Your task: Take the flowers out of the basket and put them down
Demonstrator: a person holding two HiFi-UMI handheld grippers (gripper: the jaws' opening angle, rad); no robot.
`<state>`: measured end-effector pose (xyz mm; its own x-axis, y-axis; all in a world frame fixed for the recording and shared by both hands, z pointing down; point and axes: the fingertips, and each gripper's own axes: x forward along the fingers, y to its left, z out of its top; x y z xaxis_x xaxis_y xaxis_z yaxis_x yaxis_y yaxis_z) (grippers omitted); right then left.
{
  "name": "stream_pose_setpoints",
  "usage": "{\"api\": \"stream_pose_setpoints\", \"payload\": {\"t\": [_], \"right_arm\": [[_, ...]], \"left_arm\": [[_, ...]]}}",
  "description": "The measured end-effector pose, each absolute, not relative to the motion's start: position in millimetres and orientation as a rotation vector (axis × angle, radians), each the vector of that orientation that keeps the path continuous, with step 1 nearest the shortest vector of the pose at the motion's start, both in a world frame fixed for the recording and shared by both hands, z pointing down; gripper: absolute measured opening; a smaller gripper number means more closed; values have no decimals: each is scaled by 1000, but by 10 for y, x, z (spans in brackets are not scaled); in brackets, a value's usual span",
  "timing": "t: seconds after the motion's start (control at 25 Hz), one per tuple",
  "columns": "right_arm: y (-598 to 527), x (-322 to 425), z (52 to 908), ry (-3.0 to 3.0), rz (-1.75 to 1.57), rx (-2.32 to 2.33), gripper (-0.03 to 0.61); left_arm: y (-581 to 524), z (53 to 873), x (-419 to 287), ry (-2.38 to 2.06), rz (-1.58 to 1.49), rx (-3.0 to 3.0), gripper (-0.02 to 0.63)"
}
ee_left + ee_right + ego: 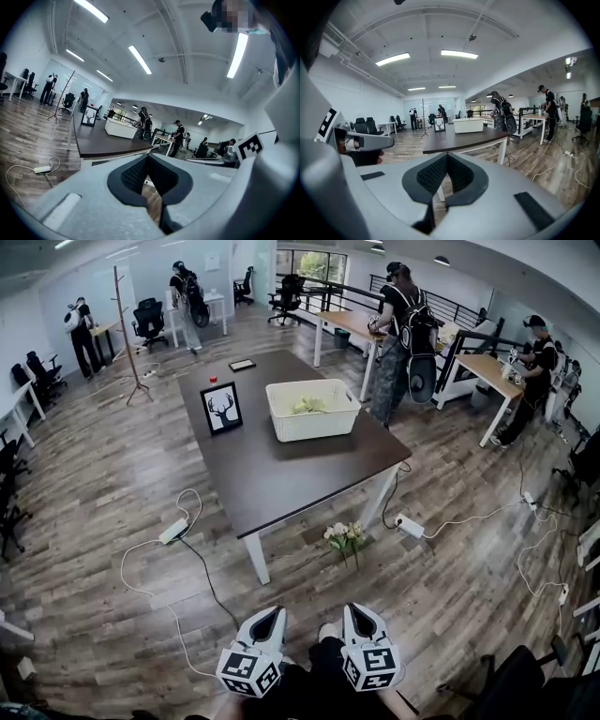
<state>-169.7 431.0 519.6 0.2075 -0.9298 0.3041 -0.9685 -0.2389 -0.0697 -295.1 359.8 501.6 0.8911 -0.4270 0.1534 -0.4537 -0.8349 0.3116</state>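
Here, one long dark-brown desk with white legs carries one white slatted plastic basket, and inside that basket lies a small heap of pale yellow-green flowers; how many stems it holds cannot be told. One bunch of cream-white flowers with green leaves lies on the wooden plank floor, just beside the desk's near right leg and well apart from the basket. Three more things stand on the desk: one black-framed picture of a deer's head, upright and to the left of the basket, one small red object behind that picture, and one flat black rectangular slab near the far edge. Two strips lie on the floor with their cables, one white power strip left of the desk and a second white power strip right of it. One wooden coat stand rises at the far left, and at least four people in dark clothes stand among the other tables behind. Two grippers hang low in the head view, well short of the desk, each bearing one marker cube: the left gripper and the right gripper. The left gripper's dark ribbed fingers are clenched tip to tip with nothing between them, and the right gripper's fingers are clenched and empty as well
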Motion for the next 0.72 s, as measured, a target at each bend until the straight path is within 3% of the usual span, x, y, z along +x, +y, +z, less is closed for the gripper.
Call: {"api": "stream_pose_setpoints", "payload": {"t": [0.72], "right_arm": [[3214,-745,5345,-1957,472,2175,6]], "left_arm": [[2658,5051,-2215,-852,147,2634,8]]}}
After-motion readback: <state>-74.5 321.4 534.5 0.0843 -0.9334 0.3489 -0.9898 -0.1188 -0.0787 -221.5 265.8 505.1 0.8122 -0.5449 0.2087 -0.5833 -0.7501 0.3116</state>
